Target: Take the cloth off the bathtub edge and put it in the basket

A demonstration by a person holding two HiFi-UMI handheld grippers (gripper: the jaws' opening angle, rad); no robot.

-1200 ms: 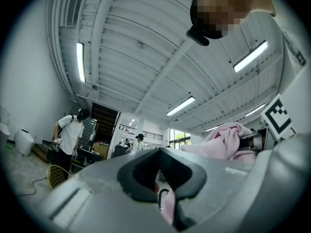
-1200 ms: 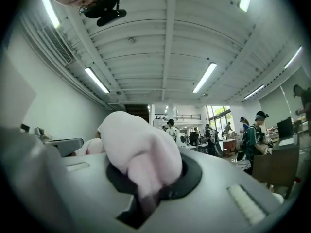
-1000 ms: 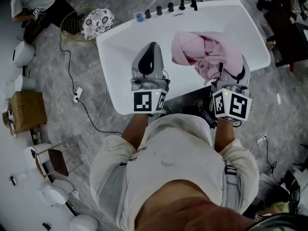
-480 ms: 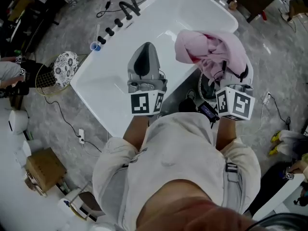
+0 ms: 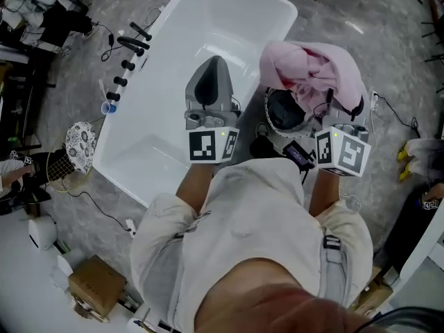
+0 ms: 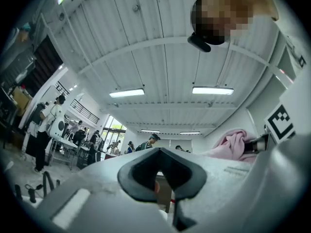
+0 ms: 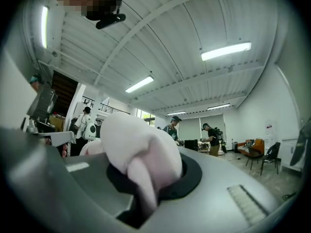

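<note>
A crumpled pink cloth (image 5: pixel 311 71) hangs from my right gripper (image 5: pixel 331 109), whose jaws are shut on it and mostly buried under the folds. In the right gripper view the cloth (image 7: pixel 138 147) bulges out of the closed right gripper (image 7: pixel 146 200). My left gripper (image 5: pixel 212 68) is held level beside it over the white bathtub (image 5: pixel 236 19), shut and with nothing in it; the left gripper view shows the left gripper (image 6: pixel 161 181) with its pads together and the cloth (image 6: pixel 233 144) off to the right. A wicker basket (image 5: pixel 59 166) stands on the floor far left.
A dark round container (image 5: pixel 284 111) sits on the floor just under the cloth, beside the tub. A floral fabric (image 5: pixel 80 143) lies by the wicker basket. Black taps (image 5: pixel 132 44) line the tub's left rim. Cables, a cardboard box (image 5: pixel 97 283) and people are around.
The person has turned to the right: the tub has swung to the left in the head view. Both grippers moved along with the cloth, which now hangs beyond the tub's edge above the dark container.
</note>
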